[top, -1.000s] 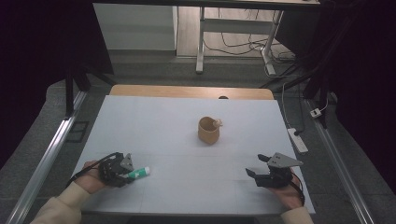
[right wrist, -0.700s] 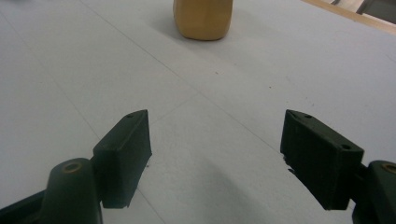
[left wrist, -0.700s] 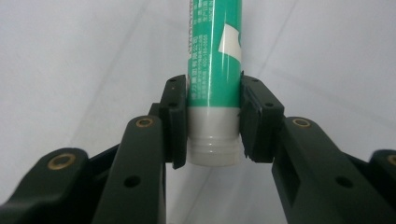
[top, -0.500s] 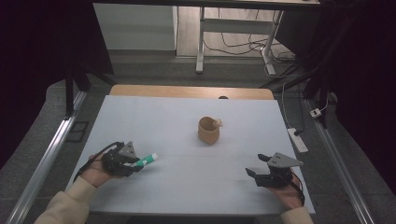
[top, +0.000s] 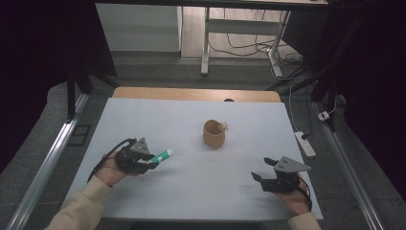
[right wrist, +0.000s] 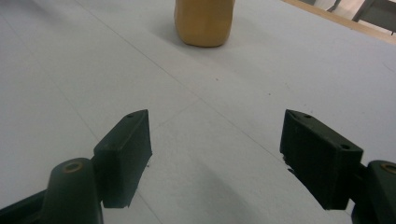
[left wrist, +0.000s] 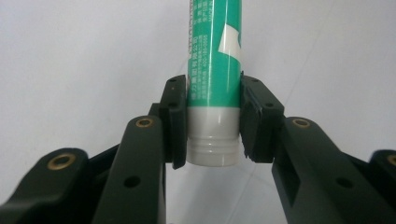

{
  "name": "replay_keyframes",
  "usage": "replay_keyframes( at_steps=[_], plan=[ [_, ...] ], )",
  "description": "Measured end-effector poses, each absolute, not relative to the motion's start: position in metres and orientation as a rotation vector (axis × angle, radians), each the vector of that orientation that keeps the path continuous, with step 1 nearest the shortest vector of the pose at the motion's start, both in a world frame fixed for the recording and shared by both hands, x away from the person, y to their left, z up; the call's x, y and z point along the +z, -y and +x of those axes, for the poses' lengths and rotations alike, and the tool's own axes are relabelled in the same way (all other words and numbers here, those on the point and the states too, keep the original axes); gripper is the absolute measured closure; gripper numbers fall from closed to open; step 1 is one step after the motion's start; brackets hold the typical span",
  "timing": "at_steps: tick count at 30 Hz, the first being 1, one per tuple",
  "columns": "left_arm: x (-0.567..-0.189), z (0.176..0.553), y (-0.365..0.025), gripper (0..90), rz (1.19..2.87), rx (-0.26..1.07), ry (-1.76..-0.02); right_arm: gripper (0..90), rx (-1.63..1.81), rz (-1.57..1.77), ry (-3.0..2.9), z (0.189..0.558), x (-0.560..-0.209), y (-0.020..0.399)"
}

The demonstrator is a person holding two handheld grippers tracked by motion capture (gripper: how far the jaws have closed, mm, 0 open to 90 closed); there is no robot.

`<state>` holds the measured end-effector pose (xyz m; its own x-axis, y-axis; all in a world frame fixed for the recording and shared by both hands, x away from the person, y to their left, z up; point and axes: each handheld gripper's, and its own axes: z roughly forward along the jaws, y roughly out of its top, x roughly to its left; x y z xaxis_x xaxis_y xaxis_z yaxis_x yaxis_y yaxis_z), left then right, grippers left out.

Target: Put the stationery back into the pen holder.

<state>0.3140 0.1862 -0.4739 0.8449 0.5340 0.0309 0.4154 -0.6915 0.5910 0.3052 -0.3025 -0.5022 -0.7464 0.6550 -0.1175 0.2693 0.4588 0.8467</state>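
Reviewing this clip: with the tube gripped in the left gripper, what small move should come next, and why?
Probably carry the tube toward the cup. The left gripper is clamped on its cap end, and the right gripper is open and holds nothing.

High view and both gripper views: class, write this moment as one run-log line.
left gripper: shut on green-and-white plastic tube, near cap end | right gripper: open, nothing held | tan wooden cup: upright, mid-table, untouched
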Motion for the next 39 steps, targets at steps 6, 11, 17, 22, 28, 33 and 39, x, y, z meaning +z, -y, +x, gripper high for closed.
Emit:
replay_keyframes(
  at_steps=[6, 11, 17, 22, 28, 33, 39],
  plan=[
    [-0.469, 0.318, -0.175, 65.0, 2.419, 0.273, -0.679, 24.2, 1.211, 0.763, -2.288, 0.304, -0.501, 0.3],
    [-0.463, 0.32, -0.166, 65.0, 2.418, 0.292, -0.657, 24.1, 1.212, 0.76, -2.291, 0.305, -0.501, 0.298],
    [-0.461, 0.324, -0.153, 65.0, 2.431, 0.308, -0.629, 24.0, 1.221, 0.758, -2.29, 0.306, -0.501, 0.293],
    [-0.462, 0.326, -0.144, 65.0, 2.446, 0.307, -0.606, 23.9, 1.221, 0.74, -2.304, 0.306, -0.5, 0.287],
    [-0.463, 0.328, -0.132, 65.0, 2.466, 0.306, -0.583, 24.0, 1.224, 0.718, -2.321, 0.306, -0.5, 0.28],
    [-0.467, 0.329, -0.12, 64.9, 2.493, 0.3, -0.559, 24.2, 1.223, 0.698, -2.344, 0.307, -0.5, 0.274],
    [-0.472, 0.331, -0.11, 64.9, 2.517, 0.283, -0.531, 24.3, 1.215, 0.658, -2.368, 0.308, -0.498, 0.264]
  ],
)
